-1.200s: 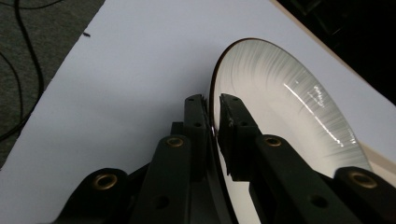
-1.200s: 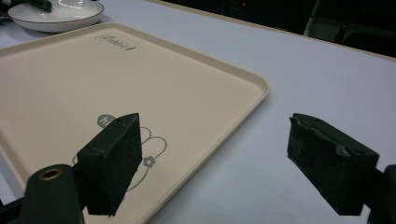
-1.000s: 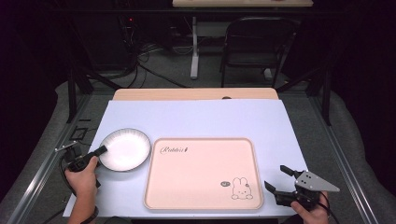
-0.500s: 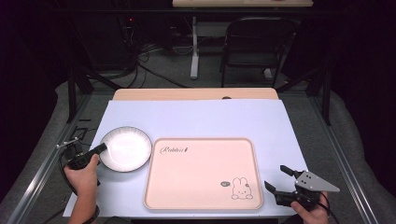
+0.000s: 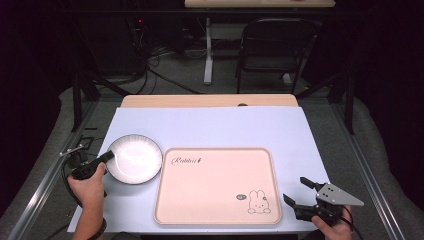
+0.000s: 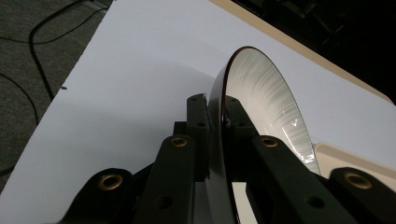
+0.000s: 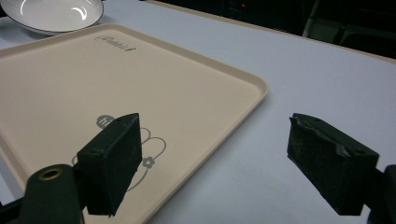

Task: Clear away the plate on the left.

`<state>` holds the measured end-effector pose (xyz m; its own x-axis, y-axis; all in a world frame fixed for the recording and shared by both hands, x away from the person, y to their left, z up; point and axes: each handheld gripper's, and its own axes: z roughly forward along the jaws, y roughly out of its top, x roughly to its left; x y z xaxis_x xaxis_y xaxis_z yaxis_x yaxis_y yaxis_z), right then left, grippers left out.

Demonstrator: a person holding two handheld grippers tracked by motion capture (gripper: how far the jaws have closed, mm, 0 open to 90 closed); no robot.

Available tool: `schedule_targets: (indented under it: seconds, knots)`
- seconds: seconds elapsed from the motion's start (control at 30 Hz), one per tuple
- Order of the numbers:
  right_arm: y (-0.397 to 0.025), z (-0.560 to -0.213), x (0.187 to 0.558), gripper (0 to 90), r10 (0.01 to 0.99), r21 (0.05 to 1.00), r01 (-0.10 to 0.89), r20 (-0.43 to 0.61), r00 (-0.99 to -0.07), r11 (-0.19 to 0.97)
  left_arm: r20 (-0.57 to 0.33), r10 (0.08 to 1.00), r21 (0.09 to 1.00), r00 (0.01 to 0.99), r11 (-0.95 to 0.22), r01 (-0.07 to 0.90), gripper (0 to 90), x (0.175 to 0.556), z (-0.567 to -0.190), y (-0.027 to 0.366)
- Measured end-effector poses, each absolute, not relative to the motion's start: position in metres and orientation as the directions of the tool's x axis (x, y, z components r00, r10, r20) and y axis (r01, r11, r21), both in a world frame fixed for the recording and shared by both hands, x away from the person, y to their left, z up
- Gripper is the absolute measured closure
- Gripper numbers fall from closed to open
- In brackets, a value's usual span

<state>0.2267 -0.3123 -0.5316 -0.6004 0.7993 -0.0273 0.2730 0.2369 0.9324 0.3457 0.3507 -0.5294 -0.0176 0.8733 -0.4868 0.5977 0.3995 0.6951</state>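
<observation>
Over the last second the round white plate with a dark rim (image 5: 134,158) had crept a little toward the pink rectangular tray with a rabbit print (image 5: 218,185), its right edge now at the tray's left rim where a gap had shown before. That suggested the plate was being carried onto the tray, with most of the move still ahead. The left gripper (image 5: 106,158) was clamped on the plate's near-left rim, one jaw above and one below, as the left gripper view showed (image 6: 215,135). The right gripper (image 5: 297,192) waited beside the tray's near right corner on the white table cover (image 5: 220,125), jaws wide apart and holding nothing (image 7: 212,158).
</observation>
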Motion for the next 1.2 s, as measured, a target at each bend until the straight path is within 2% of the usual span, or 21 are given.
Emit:
schedule_targets:
  seconds: [0.57,1.2]
  knots:
    - [-0.312,-0.532,0.226,17.3,0.8,0.932,0.273,-0.028,-0.6,0.237,-0.479,0.877,0.739,0.025,0.388,0.55,83.3,0.345,-0.492,0.347]
    - [-0.312,-0.532,0.227,17.3,0.801,0.932,0.275,-0.024,-0.598,0.234,-0.489,0.869,0.756,0.076,0.379,0.534,82.9,0.345,-0.471,0.337]
